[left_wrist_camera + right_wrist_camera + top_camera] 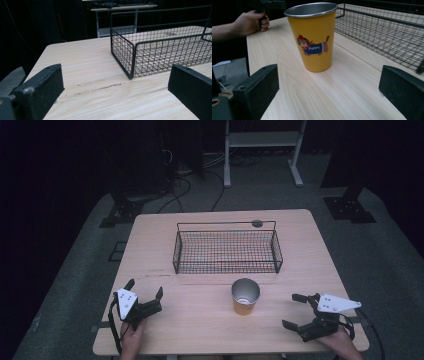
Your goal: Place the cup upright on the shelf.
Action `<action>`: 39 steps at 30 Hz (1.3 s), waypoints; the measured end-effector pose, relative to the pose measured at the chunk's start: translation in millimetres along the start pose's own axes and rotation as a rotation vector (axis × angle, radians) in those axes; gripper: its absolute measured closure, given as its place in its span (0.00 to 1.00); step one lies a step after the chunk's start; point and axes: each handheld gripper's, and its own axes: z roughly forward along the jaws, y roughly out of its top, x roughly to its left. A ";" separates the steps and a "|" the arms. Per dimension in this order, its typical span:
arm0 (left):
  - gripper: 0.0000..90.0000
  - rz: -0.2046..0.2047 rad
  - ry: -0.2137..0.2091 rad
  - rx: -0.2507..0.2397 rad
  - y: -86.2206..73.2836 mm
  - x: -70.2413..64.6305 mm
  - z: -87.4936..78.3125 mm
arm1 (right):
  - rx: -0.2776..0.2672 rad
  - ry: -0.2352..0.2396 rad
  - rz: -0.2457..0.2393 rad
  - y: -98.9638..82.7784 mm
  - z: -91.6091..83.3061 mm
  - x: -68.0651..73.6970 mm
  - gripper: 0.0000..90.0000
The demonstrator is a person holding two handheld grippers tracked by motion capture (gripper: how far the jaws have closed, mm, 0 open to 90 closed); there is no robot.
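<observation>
Here, right gripper [298, 311] wide apart, facing yellow cup [245, 296]

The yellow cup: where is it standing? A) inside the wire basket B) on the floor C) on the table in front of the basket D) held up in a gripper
C: the cup stands upright on the bare table, just in front of the basket, with both grippers apart from it.
</observation>
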 end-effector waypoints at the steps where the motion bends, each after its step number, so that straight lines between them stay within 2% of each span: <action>1: 0.00 -0.002 0.000 -0.001 0.0 0.0 0.1 | 0.005 0.000 -0.006 0.4 1.2 0.9 0.03; 15: 0.00 0.002 0.003 0.002 0.0 -0.4 -0.2 | 0.040 0.007 -0.029 5.4 18.0 9.0 0.03; 22: 0.00 0.006 0.005 0.003 0.0 -0.7 -0.2 | 0.037 0.022 -0.026 9.1 22.8 10.0 0.03; 32: 0.00 0.007 0.006 0.003 0.0 -0.9 -0.4 | 0.032 0.029 -0.033 21.4 27.6 6.4 0.03; 39: 0.00 0.007 0.004 0.003 0.0 -0.8 -0.4 | 0.051 0.032 -0.051 30.2 34.0 7.2 0.03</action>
